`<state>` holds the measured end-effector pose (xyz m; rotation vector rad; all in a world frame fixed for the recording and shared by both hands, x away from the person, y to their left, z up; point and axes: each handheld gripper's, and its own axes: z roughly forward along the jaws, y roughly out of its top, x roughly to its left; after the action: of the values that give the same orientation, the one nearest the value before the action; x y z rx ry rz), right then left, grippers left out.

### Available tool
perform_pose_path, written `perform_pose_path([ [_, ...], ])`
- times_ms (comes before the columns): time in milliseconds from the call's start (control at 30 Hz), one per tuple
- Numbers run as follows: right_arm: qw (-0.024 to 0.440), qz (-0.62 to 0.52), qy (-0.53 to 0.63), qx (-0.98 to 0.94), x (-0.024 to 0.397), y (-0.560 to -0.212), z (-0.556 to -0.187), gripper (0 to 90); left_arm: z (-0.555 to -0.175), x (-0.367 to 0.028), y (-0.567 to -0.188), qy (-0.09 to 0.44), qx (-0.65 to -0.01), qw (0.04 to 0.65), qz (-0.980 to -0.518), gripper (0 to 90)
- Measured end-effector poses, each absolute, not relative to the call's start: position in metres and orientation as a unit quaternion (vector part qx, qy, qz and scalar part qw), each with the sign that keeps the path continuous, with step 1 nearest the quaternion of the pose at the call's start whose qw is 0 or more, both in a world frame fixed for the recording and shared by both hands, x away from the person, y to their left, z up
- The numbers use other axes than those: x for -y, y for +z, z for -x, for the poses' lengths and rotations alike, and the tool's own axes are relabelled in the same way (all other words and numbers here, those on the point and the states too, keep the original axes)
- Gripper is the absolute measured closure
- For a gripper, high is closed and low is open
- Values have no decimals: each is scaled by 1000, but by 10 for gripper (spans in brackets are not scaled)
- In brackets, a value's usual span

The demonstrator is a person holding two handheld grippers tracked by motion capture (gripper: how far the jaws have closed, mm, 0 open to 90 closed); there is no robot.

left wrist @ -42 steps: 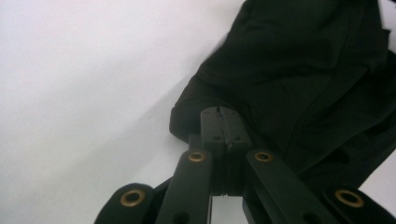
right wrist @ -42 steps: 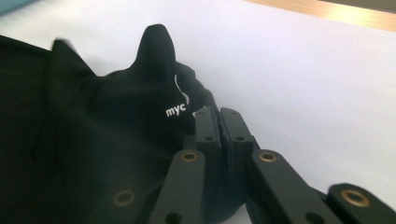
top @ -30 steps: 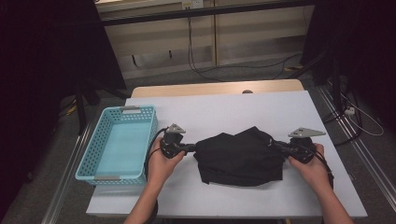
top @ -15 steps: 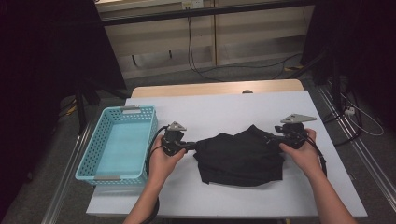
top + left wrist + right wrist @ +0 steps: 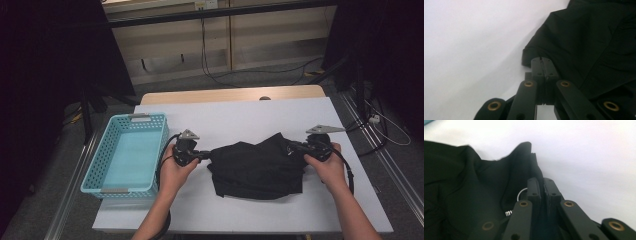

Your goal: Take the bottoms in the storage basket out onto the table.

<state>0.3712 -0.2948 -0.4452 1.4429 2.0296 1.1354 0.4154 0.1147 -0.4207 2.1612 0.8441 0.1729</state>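
Black garment [image 5: 257, 167] is lying crumpled on the white table [image 5: 235, 120], just right of the blue basket [image 5: 127, 152]. L gripper [image 5: 204, 155] is pinching the garment's left edge, jaws pressed together on cloth. R gripper [image 5: 295, 148] – jaws have just been closing – is now pinching the right edge, fabric between the pads.

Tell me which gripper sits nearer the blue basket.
The left gripper, pinching the black cloth's left edge, right beside the basket; the right gripper holds the cloth's far edge.
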Motion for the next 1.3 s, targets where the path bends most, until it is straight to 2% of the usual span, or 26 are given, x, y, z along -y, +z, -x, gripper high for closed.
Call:
perform_pose_path([
  [33, 201, -516, 406, -726, 295, -445, -371, 851, -415, -115, -421, 68, -333, 396, -853, 816],
  [67, 216, -522, 405, -720, 301, -445, -364, 850, -417, -113, -424, 74, -343, 400, -847, 668],
  [100, 216, -522, 405, -720, 301, -445, -364, 850, -417, -113, -424, 74, -343, 400, -847, 567],
  [133, 218, -523, 404, -718, 305, -448, -359, 847, -417, -110, -427, 73, -351, 399, -844, 509],
  [233, 214, -529, 399, -718, 306, -454, -355, 846, -418, -106, -430, 59, -362, 409, -836, 405],
  [300, 212, -530, 392, -722, 305, -457, -353, 845, -419, -102, -431, 56, -363, 413, -833, 389],
  [600, 216, -517, 381, -736, 292, -459, -350, 846, -438, -80, -433, 41, -378, 411, -828, 428],
  [700, 215, -516, 380, -737, 292, -459, -350, 846, -444, -74, -438, 28, -391, 403, -827, 479],
  [767, 213, -516, 381, -737, 291, -459, -350, 846, -447, -71, -444, 27, -395, 392, -831, 550],
  [800, 212, -516, 383, -736, 292, -460, -351, 845, -447, -70, -447, 23, -393, 386, -834, 550],
  [833, 211, -516, 384, -736, 292, -460, -351, 845, -446, -70, -449, 23, -385, 381, -841, 625],
  [867, 218, -517, 382, -734, 293, -459, -350, 844, -445, -69, -451, 25, -383, 377, -843, 757],
  [900, 218, -517, 382, -734, 293, -459, -350, 844, -444, -70, -452, 21, -378, 372, -847, 757],
  [967, 234, -511, 375, -737, 294, -455, -349, 842, -442, -73, -451, 25, -375, 372, -849, 848],
  [1167, 250, -520, 400, -712, 301, -445, -347, 851, -440, -93, -433, 48, -380, 384, -840, 861],
  [1267, 279, -526, 388, -704, 307, -441, -347, 846, -438, -107, -427, 58, -381, 384, -839, 860],
  [1300, 277, -524, 390, -704, 307, -441, -348, 844, -438, -109, -428, 58, -382, 383, -839, 860],
])
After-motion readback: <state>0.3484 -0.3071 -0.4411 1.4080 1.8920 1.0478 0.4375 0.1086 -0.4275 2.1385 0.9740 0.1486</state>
